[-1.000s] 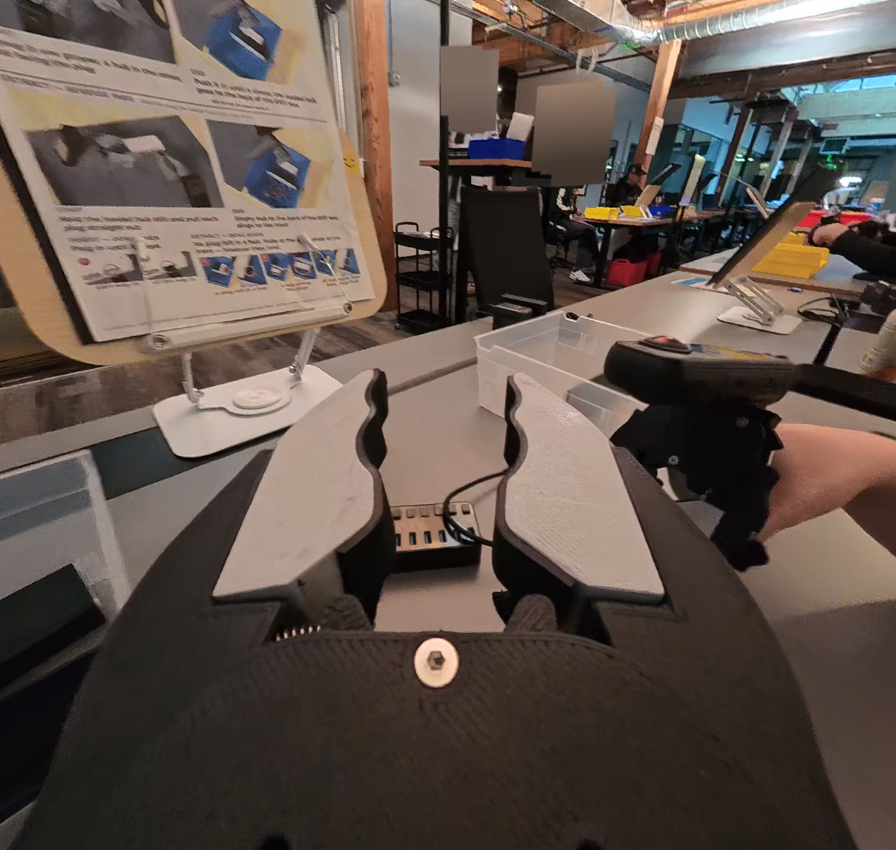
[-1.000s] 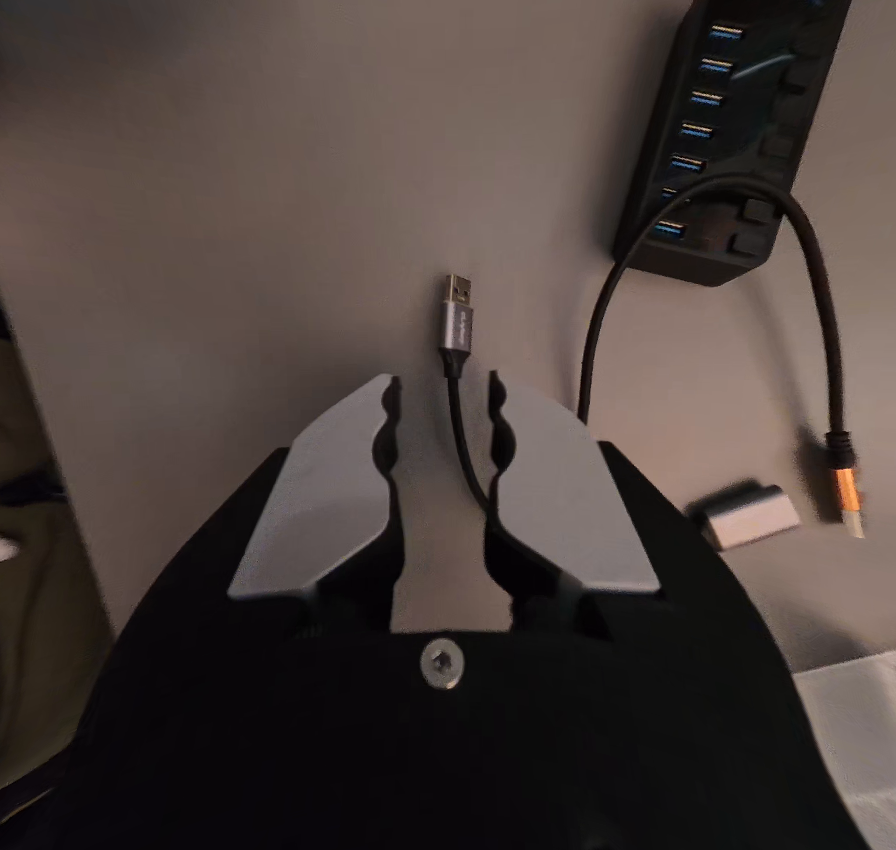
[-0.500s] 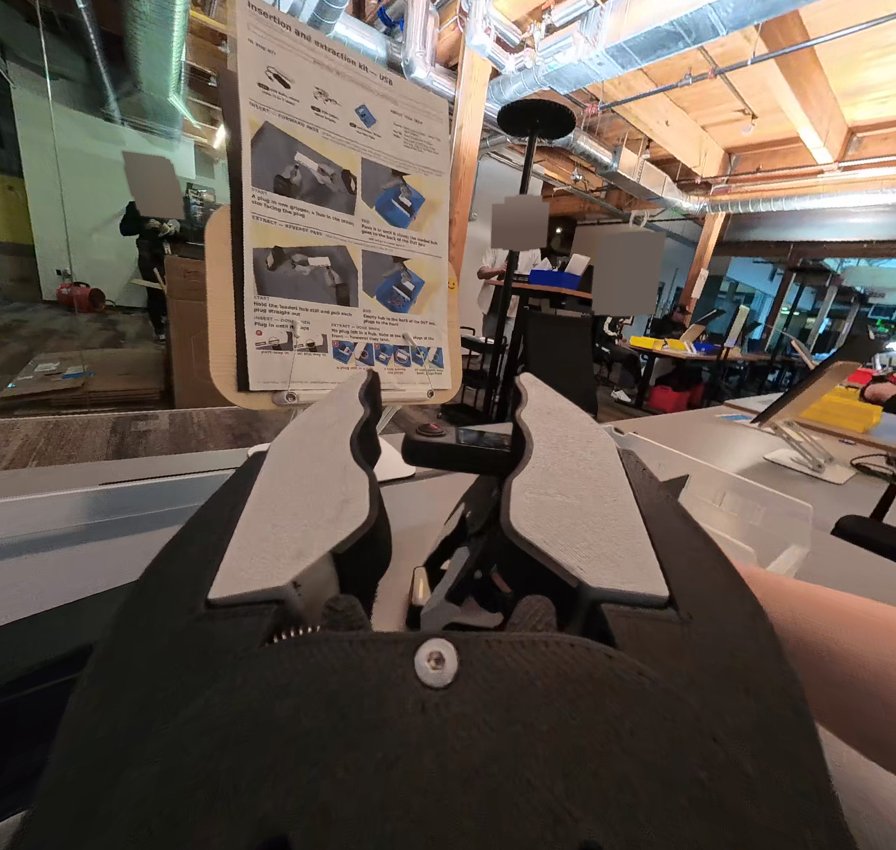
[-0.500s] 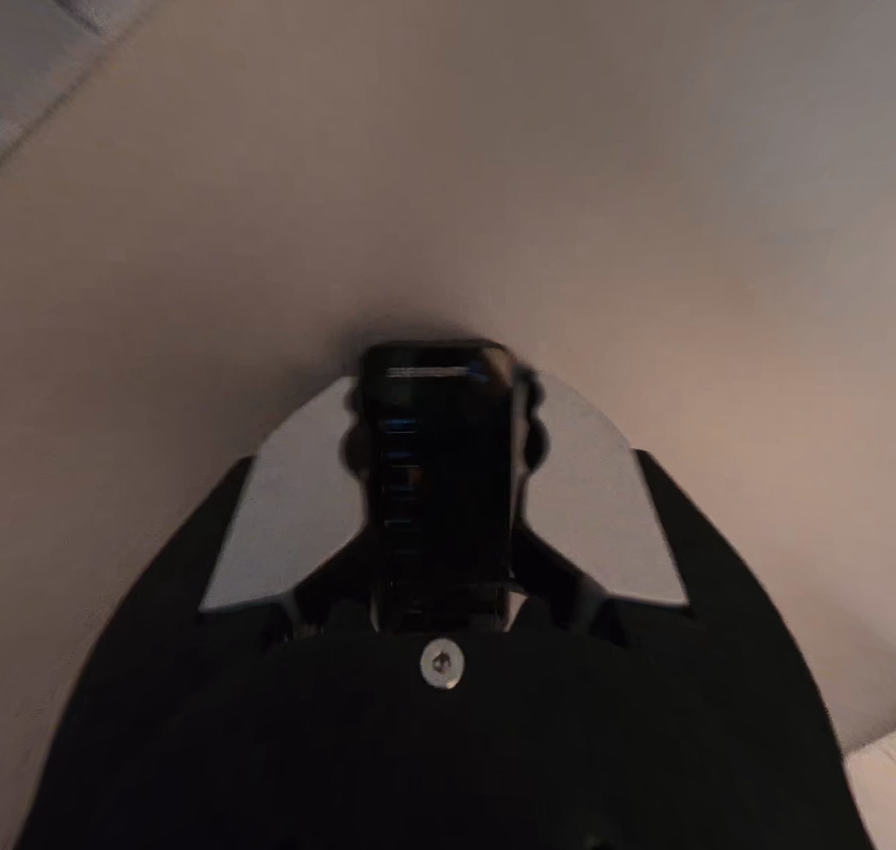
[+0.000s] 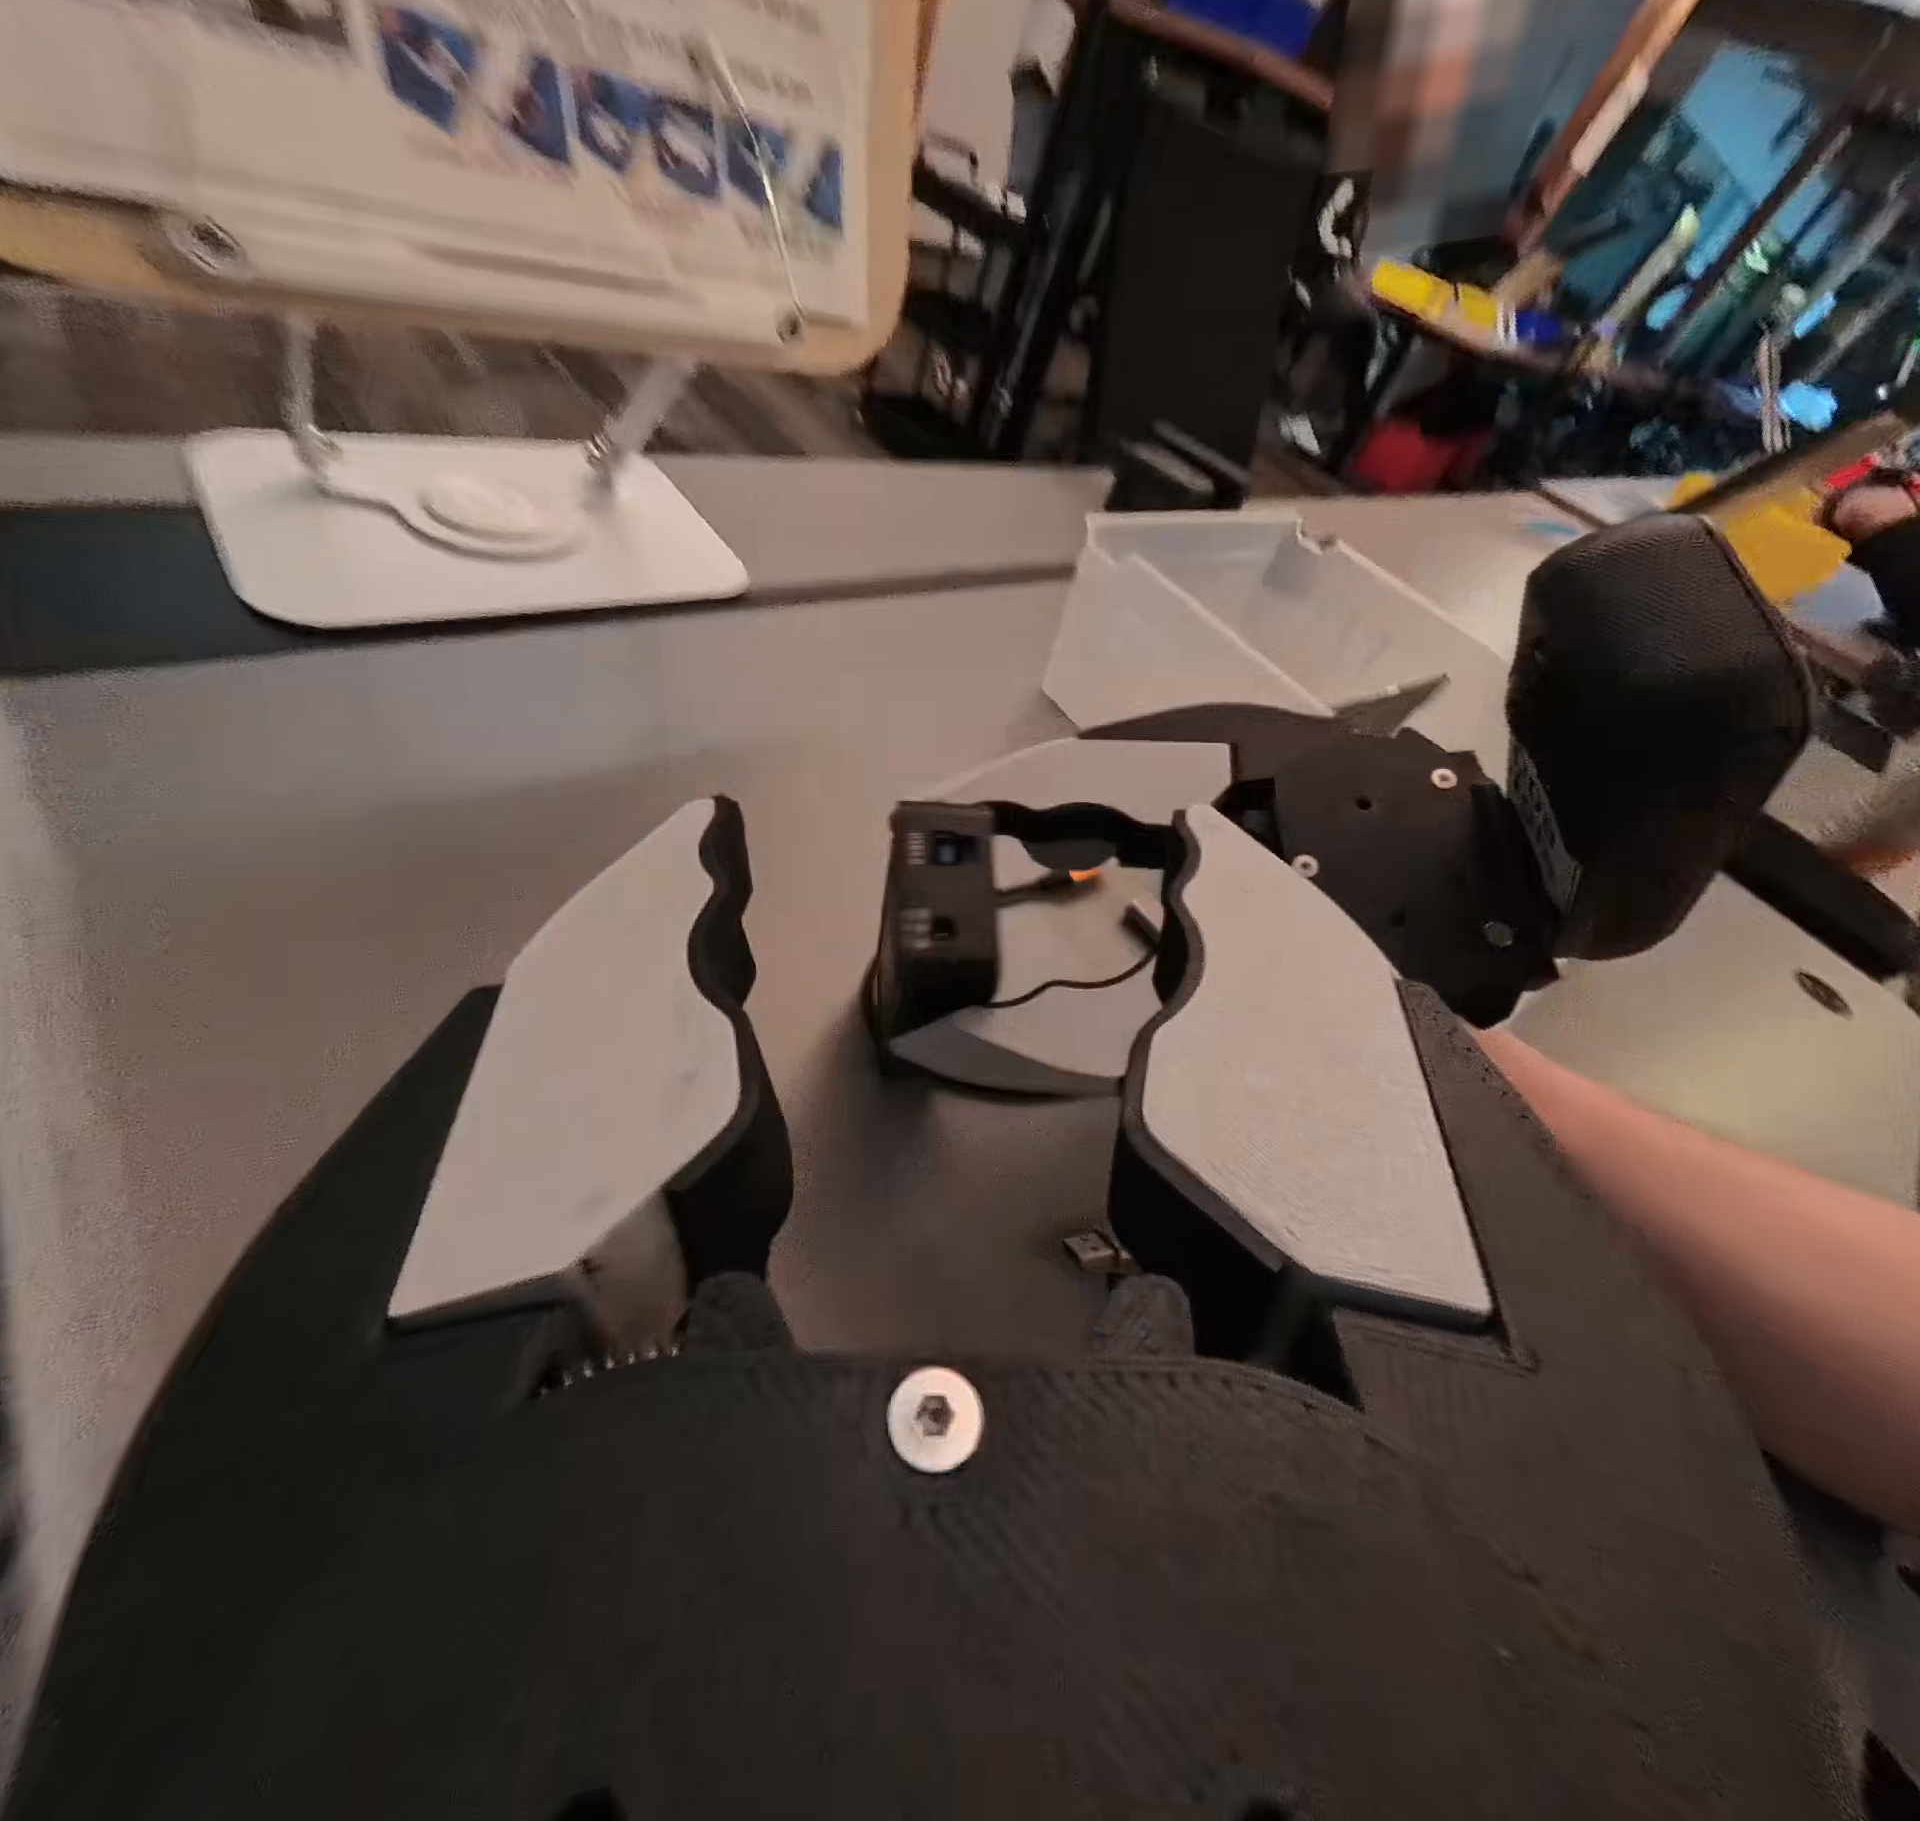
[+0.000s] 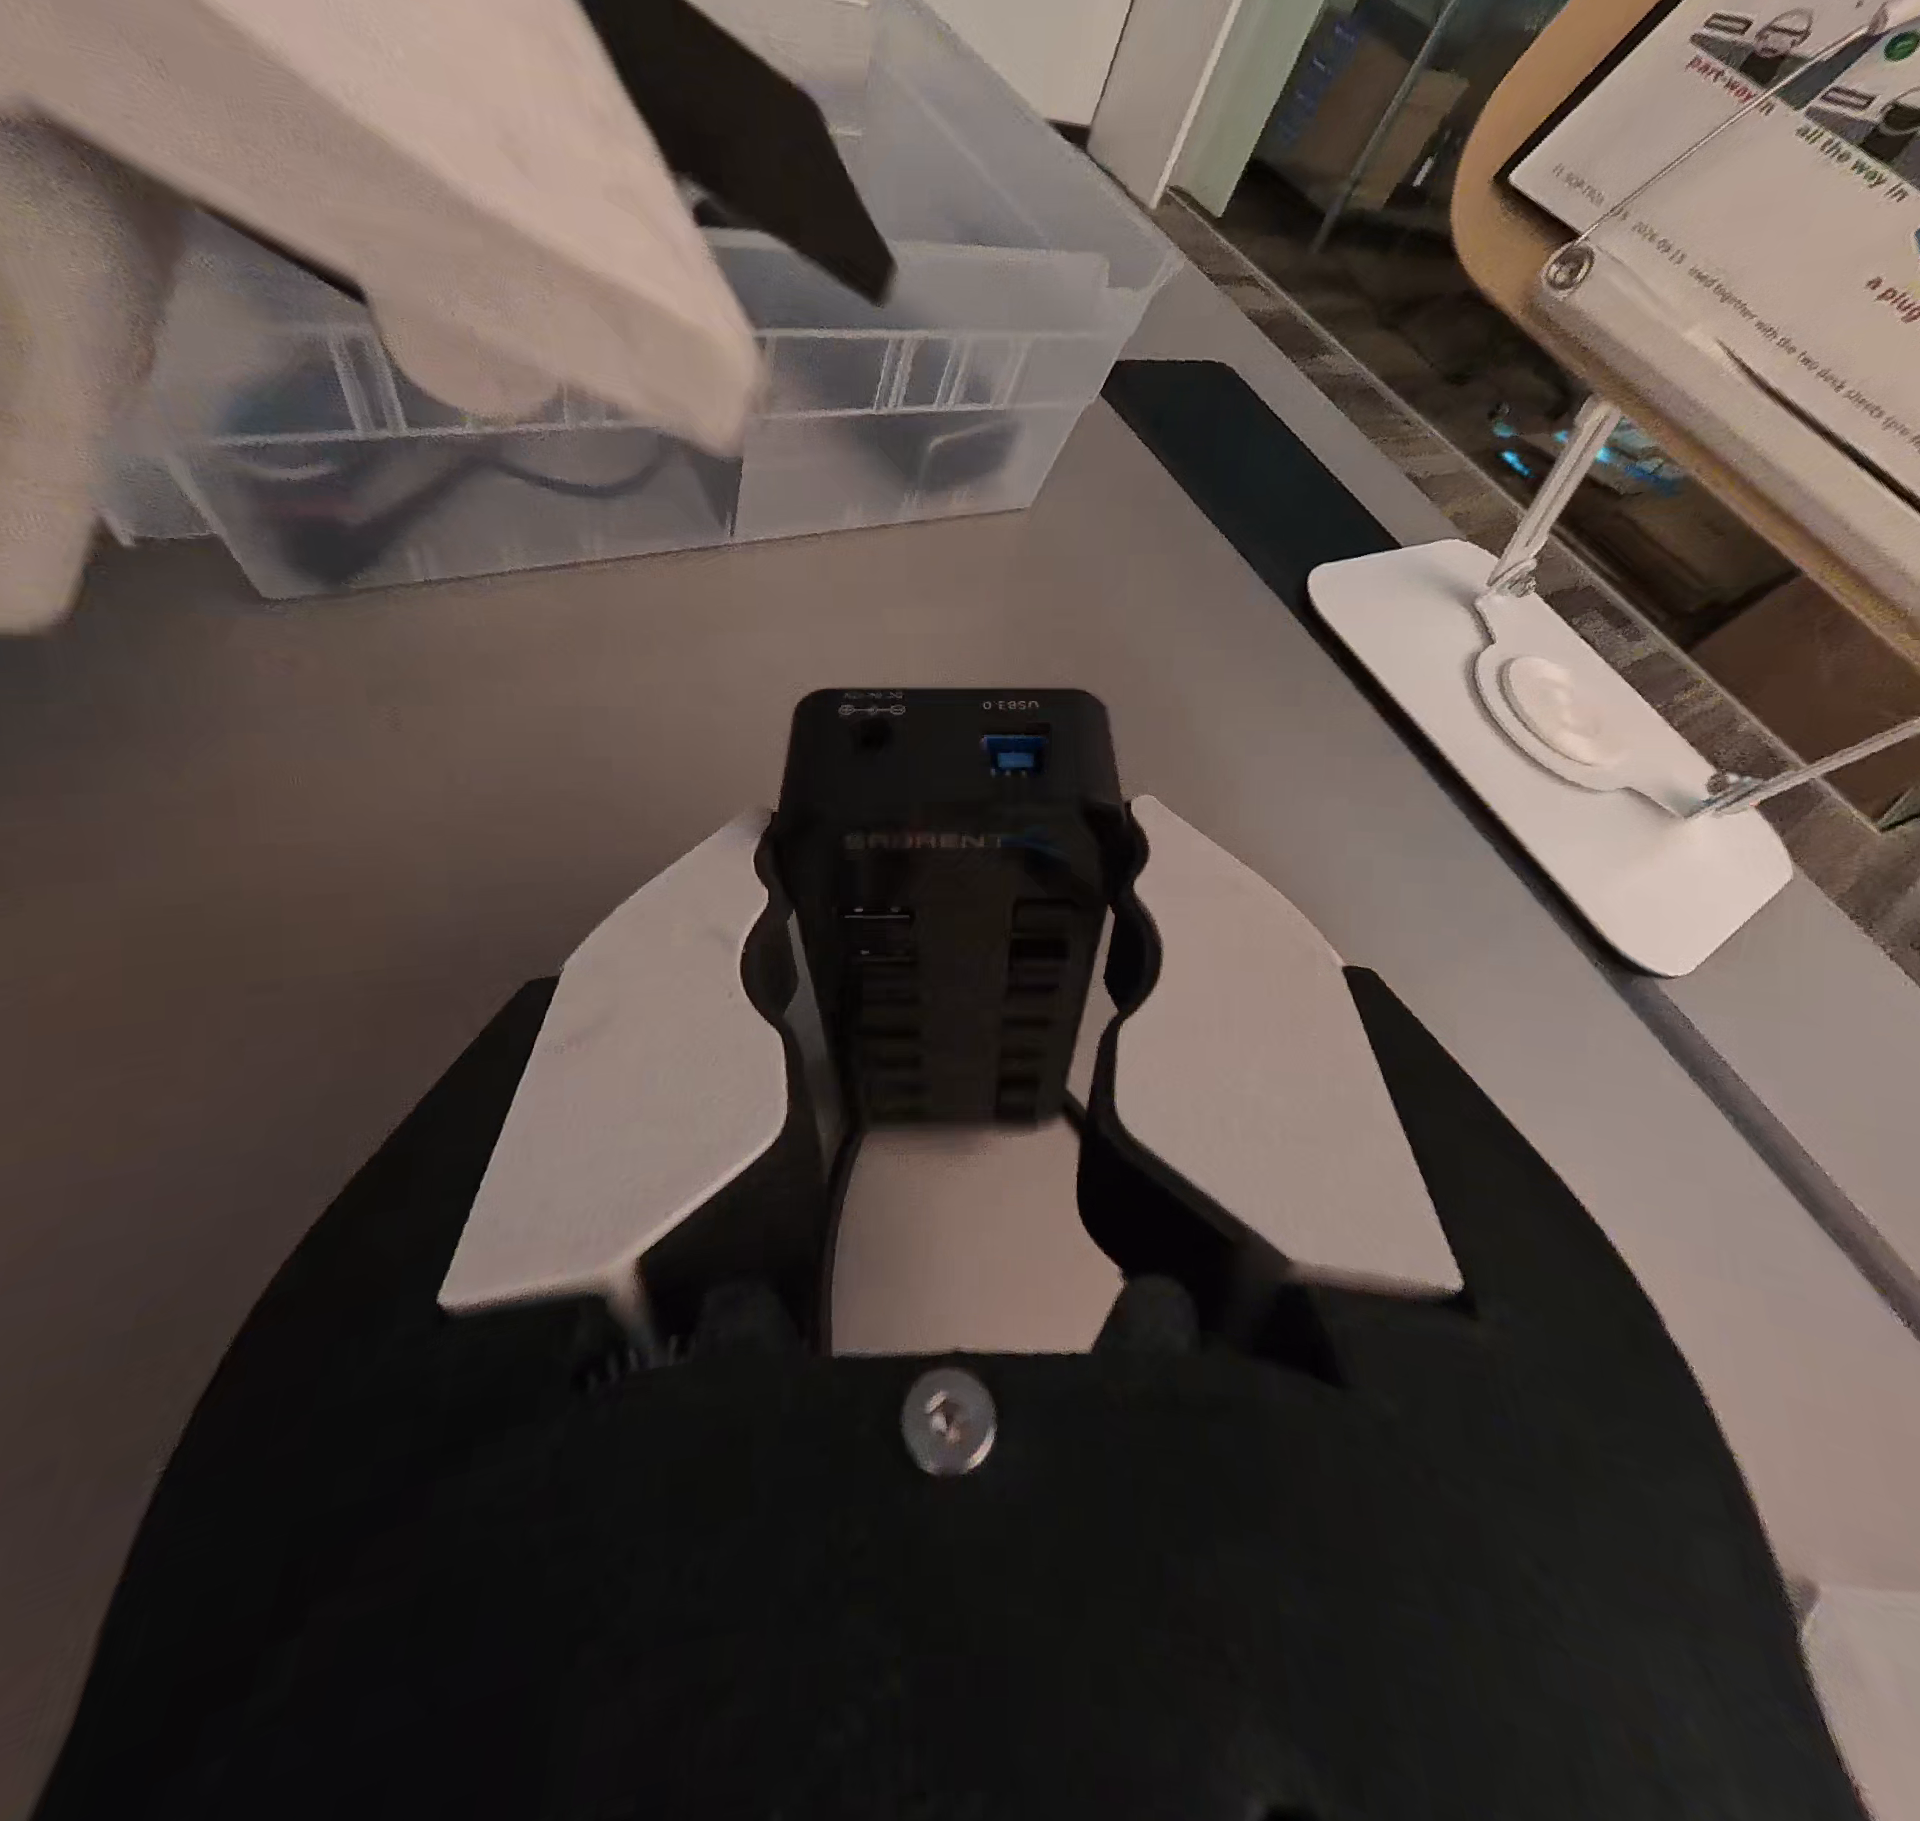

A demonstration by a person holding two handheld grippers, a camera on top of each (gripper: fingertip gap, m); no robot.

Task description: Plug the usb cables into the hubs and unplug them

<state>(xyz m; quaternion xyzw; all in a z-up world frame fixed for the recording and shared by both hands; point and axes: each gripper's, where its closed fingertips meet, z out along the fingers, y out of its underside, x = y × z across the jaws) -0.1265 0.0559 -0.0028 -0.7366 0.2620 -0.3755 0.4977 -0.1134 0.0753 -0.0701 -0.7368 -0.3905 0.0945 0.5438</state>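
Note:
A black multi-port USB hub [image 6: 951,940] sits between the fingers of my right gripper [image 6: 951,826], which is shut on its two long sides, rear end facing away. In the left wrist view the hub [image 5: 935,930] is held on edge just above the grey table by the right gripper [image 5: 1351,836], reaching in from the right. A thin black cable [image 5: 1070,982] trails from the hub, with an orange-tipped plug [image 5: 1081,875] on the table behind it. My left gripper [image 5: 951,836] is open and empty, just short of the hub. One left finger [image 6: 416,161] shows blurred at top left.
A clear plastic divided bin [image 6: 935,369] holding cables stands at the back of the table, also in the left wrist view [image 5: 1195,618]. A white stand base [image 6: 1538,732] carries an instruction sheet board [image 5: 468,109]. A person's forearm [image 5: 1662,1252] is at right. The tips of one gripper are about 8 centimeters away from the tips of the other.
My right gripper moved from the grey-plug cable onto the hub, closed on it and raised it. My left gripper tilted down toward the table and opened wider.

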